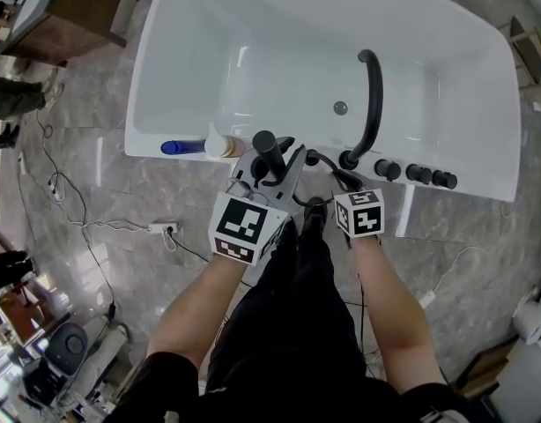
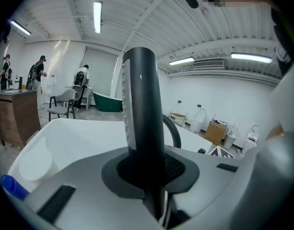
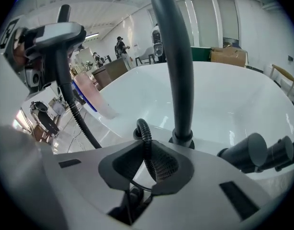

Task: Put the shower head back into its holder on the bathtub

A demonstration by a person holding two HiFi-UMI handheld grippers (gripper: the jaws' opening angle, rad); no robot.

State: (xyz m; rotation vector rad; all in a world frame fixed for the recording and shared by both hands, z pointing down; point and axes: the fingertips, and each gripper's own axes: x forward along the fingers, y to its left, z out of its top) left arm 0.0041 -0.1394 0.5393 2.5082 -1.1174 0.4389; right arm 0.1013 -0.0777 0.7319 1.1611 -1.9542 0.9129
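Standing upright, the head (image 2: 142, 114) is clamped by its handle in the left gripper (image 2: 149, 171), just above the near rim of the tub (image 1: 209, 60), so that its lower end can be aimed downward. The hose (image 3: 146, 145) is pinched in the right gripper (image 3: 147, 169), apparently to keep slack from dragging the head off line. The dark ring on the rim beside the spout (image 3: 178, 61), where the hose emerges, is judged to be the holder (image 3: 136, 134); seating is not yet done.

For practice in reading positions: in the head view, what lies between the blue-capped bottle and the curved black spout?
The black shower head, clamped in the left gripper, with its hose alongside; the head view shows this.
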